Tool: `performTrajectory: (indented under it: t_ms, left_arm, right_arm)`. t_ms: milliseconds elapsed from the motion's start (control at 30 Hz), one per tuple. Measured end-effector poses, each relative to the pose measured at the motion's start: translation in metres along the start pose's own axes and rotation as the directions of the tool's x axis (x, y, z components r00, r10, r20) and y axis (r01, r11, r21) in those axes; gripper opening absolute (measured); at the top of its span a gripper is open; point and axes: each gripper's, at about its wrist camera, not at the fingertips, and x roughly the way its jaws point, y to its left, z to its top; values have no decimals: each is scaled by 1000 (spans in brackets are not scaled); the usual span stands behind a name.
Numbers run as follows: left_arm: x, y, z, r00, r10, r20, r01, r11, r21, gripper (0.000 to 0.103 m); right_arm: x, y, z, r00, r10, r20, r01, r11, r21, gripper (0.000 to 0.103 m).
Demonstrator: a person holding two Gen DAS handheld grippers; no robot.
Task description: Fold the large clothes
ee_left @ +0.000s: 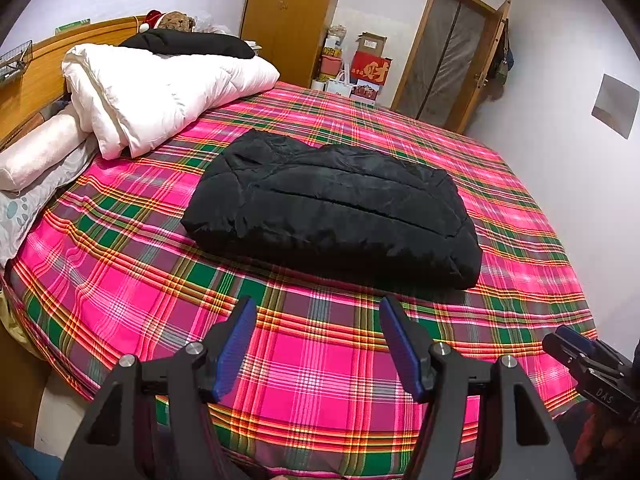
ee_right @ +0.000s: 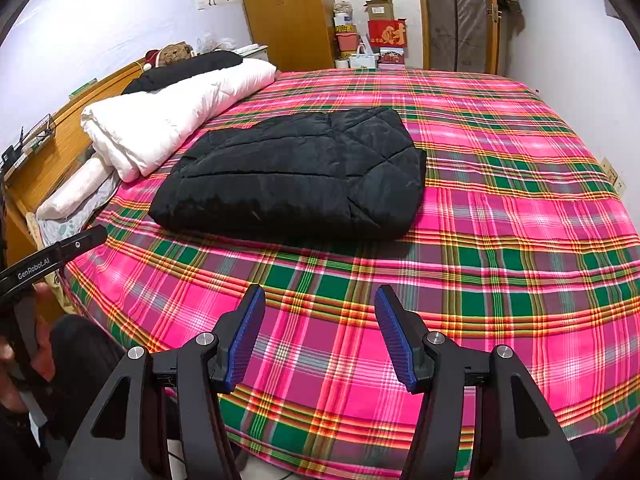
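Observation:
A black quilted jacket [ee_left: 332, 204] lies folded into a thick rectangle in the middle of the bed's pink and green plaid sheet [ee_left: 304, 360]. It also shows in the right wrist view [ee_right: 292, 176]. My left gripper [ee_left: 318, 308] is open and empty, above the sheet just short of the jacket's near edge. My right gripper [ee_right: 320, 296] is open and empty too, held above the sheet [ee_right: 500, 240] in front of the jacket. Neither gripper touches the jacket.
A rolled white duvet [ee_left: 160, 92] with a black garment [ee_left: 188, 42] on it lies along the wooden headboard [ee_left: 36, 76]. Pillows [ee_left: 36, 152] sit at the left. A wardrobe [ee_left: 288, 12], boxes [ee_left: 368, 64] and a door [ee_left: 444, 60] stand beyond the bed.

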Motion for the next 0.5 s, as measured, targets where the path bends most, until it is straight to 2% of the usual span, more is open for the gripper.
performTrajectory:
  t_ms: [500]
  left_arm:
    - [-2, 0, -1, 1000, 9, 5, -9, 1000, -3, 66]
  right_arm:
    - [-2, -3, 1, 1000, 0, 1, 0, 1000, 3, 58]
